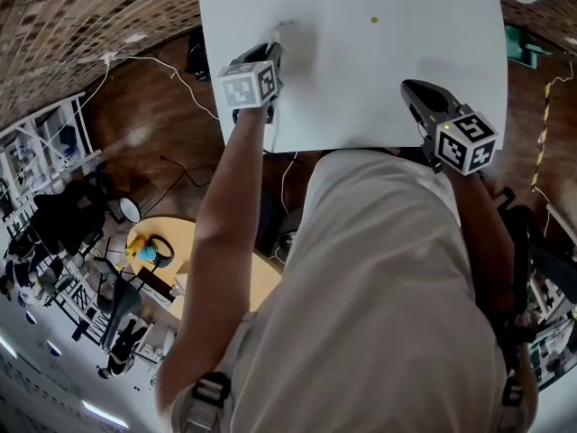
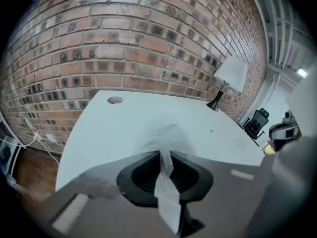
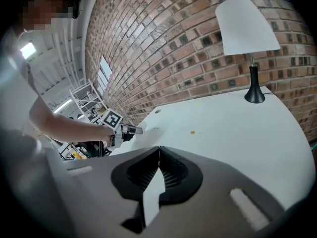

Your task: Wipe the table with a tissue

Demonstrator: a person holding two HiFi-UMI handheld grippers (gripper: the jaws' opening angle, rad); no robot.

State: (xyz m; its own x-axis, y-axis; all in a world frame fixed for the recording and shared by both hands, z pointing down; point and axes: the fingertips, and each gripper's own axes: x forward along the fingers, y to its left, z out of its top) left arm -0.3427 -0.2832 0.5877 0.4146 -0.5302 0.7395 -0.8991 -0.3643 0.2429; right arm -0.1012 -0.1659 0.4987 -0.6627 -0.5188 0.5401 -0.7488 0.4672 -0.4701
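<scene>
White tabletop (image 1: 406,79) fills the upper part of our head view, and we hold a gripper in each hand above its near edge. Our left gripper (image 1: 273,50) reaches out over the left part of the tabletop, tilted down toward it. Its fingers (image 2: 141,175) are clamped on the tissue (image 2: 167,192): a narrow white strip is pinched in the seam between them, with its tail trailing back toward the camera. The rest bunches out past the fingertips as a pale, blurred crumple that appears to rest on the tabletop.

Our right gripper (image 1: 413,88) hangs over the near right part of the tabletop, well apart from the left one. Its fingers (image 3: 136,175) are brought together and meet at the tips with nothing between them; only the pale tabletop shows through the gap lower down. Looking along them we can see our left arm and the left gripper across the tabletop.

We see a small yellowish speck (image 1: 373,20) on the bare surface, farther back than either gripper and off to the right of the tissue. A round cable hole (image 2: 115,100) sits near the far left corner. A lamp (image 3: 247,24) with a white shade and a dark base stands at the far right, close to the brick wall (image 2: 148,43)
</scene>
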